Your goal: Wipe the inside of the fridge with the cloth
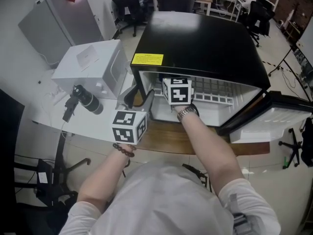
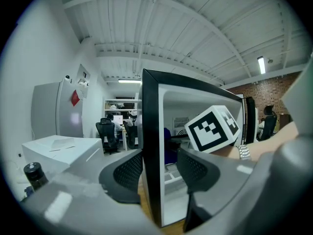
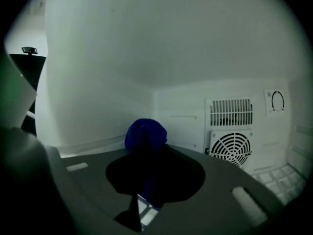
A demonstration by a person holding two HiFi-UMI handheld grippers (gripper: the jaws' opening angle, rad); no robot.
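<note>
A black mini fridge (image 1: 195, 38) lies on the table with its door (image 1: 274, 119) swung open to the right. My right gripper (image 3: 146, 176) reaches deep inside and is shut on a bunched blue cloth (image 3: 145, 135), which sticks out past the jaw tips near the white back wall (image 3: 186, 106). In the head view only its marker cube (image 1: 177, 90) and the person's forearm show. My left gripper (image 2: 159, 173) (image 1: 139, 97) stands open astride the fridge's left wall (image 2: 150, 131). One jaw is outside and one inside, and a slit shows beside the inner pad.
A white box (image 1: 90, 65) and a black cylinder (image 1: 87, 99) sit left of the fridge. A round fan grille (image 3: 230, 148) and a slotted vent (image 3: 231, 111) are on the back wall at right. A white wire shelf (image 1: 210, 98) is inside. Office chairs stand behind.
</note>
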